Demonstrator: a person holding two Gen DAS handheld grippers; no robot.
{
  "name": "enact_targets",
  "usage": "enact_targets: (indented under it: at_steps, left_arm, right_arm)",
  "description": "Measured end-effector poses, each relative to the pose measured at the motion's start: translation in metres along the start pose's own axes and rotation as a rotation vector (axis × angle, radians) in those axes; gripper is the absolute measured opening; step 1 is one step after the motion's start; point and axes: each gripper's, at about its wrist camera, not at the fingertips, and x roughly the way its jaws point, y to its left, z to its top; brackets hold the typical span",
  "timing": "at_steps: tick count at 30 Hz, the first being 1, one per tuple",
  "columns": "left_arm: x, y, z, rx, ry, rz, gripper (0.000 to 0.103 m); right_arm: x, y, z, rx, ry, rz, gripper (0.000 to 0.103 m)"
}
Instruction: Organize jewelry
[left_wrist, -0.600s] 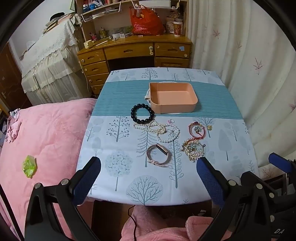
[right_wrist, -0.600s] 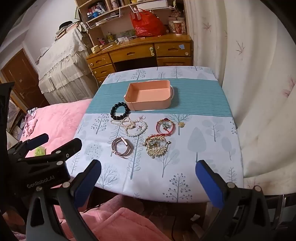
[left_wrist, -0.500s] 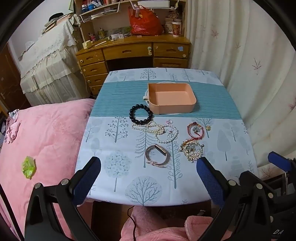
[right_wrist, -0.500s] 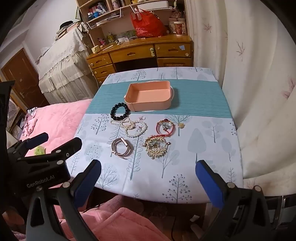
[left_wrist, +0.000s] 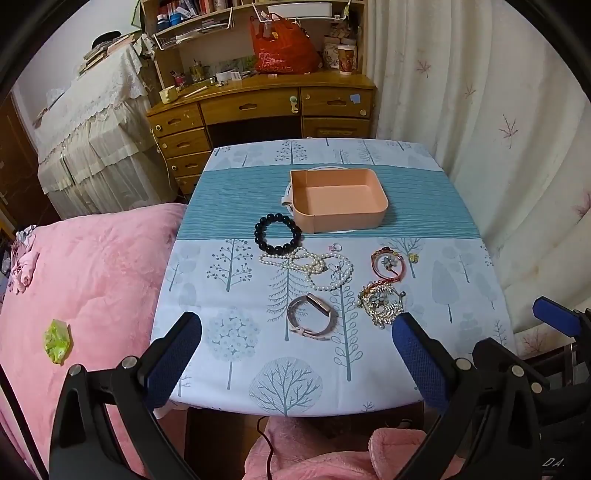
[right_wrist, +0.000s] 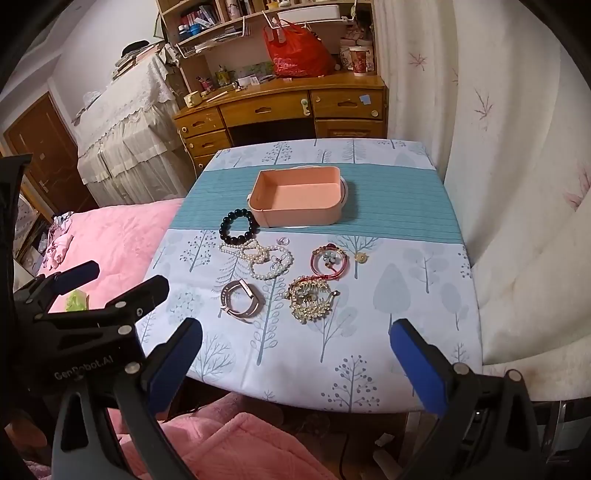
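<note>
An empty pink box stands on the teal stripe of the table. In front of it lie a black bead bracelet, a pearl necklace, a red cord bracelet, a gold crystal piece and a pink watch band. My left gripper is open and empty above the table's near edge. My right gripper is open and empty, near the front edge too.
A tree-print cloth covers the table. A pink blanket lies to the left. A wooden desk stands behind, and a curtain hangs on the right. The left gripper's body shows at the lower left of the right wrist view.
Both views have drifted slightly; the table and jewelry sit a little lower and closer in the frames. Nothing on the table has moved. Both grippers stay open.
</note>
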Motion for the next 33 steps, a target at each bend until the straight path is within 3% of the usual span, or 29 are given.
enact_targets:
  at_steps: [15, 33]
  left_arm:
    - [0.005, 0.011, 0.001, -0.015, 0.027, -0.015, 0.102]
    - [0.004, 0.015, 0.002, -0.022, 0.018, -0.016, 0.102]
  right_arm:
    - [-0.002, 0.011, 0.003, -0.042, -0.009, -0.045, 0.102]
    - [-0.002, 0.018, 0.002, -0.042, -0.011, -0.029, 0.102]
